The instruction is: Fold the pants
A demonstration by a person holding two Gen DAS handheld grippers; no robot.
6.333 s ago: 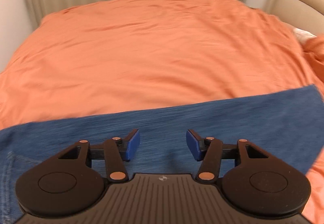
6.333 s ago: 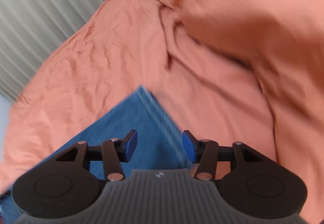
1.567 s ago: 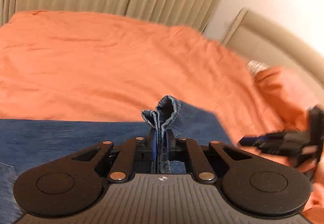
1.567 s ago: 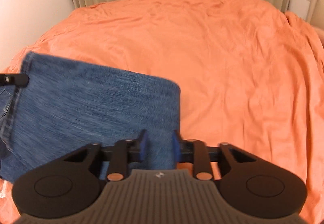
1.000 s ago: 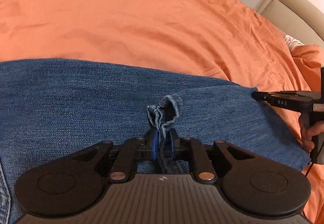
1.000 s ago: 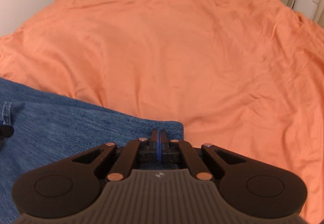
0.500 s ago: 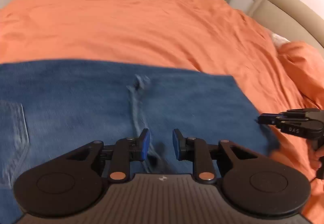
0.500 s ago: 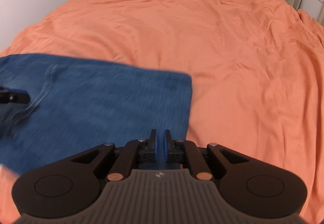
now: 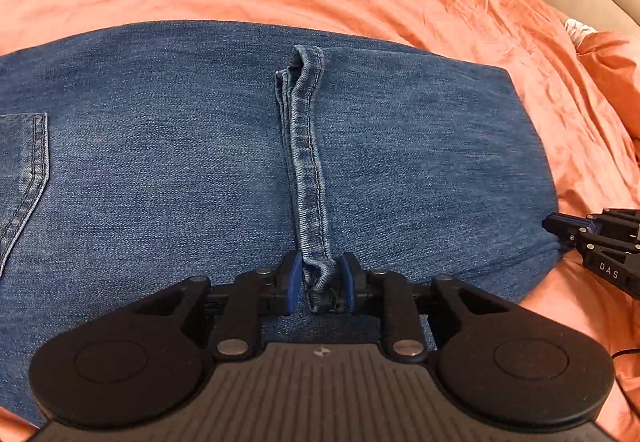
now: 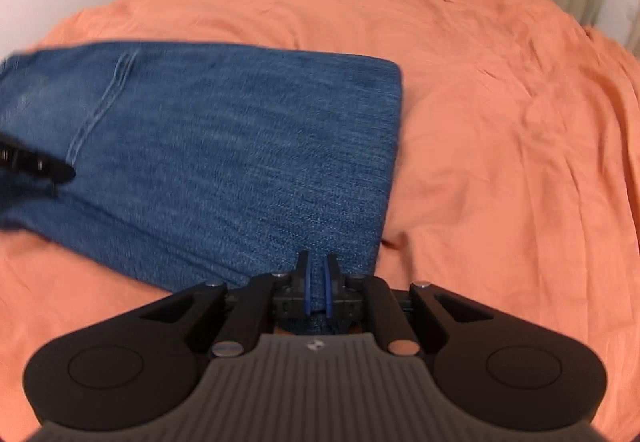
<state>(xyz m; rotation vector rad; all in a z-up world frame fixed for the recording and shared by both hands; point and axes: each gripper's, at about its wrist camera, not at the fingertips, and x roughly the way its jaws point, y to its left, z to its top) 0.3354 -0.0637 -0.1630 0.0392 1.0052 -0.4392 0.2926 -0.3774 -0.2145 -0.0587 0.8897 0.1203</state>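
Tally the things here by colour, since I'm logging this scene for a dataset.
Blue: 1, the folded blue denim pants
Orange: 1, the orange bed cover
Black: 2, the left gripper and right gripper
Total: 4

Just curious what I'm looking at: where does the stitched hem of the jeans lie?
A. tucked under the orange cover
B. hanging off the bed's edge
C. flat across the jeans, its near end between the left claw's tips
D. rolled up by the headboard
C: the hem lies across the jeans, its near end between the left claw's parted tips.
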